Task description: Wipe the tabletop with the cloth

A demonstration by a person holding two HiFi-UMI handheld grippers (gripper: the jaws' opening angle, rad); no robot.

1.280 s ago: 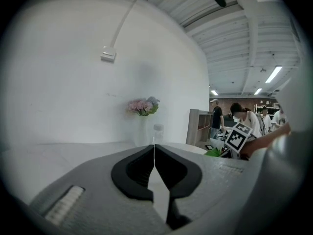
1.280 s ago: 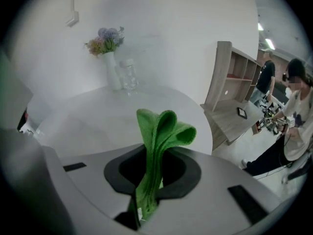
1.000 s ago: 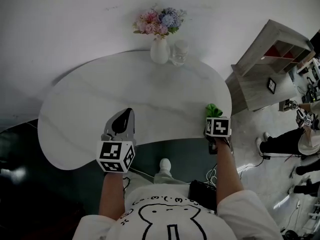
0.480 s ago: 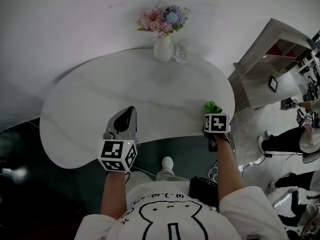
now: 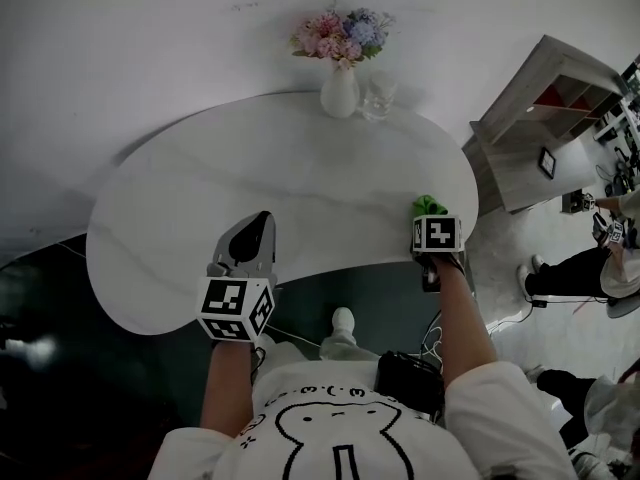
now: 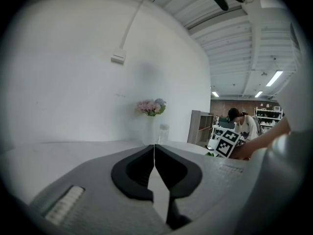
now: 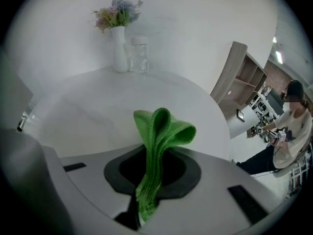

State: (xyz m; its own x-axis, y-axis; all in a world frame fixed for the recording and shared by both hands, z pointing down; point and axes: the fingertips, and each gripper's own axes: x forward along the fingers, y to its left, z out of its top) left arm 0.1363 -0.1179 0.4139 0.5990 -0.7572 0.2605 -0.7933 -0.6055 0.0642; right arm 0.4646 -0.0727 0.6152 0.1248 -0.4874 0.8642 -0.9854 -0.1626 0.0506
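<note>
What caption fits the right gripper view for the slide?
Right gripper shut on a folded green cloth over the white tabletop, vase of flowers and glass at its far edge.

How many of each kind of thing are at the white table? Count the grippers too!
Grippers: 2 (left gripper shut and empty, right gripper shut on the cloth)
Green cloth: 1
White vase: 1
Bunch of flowers: 1
Glass jar: 1
Total: 6
</note>
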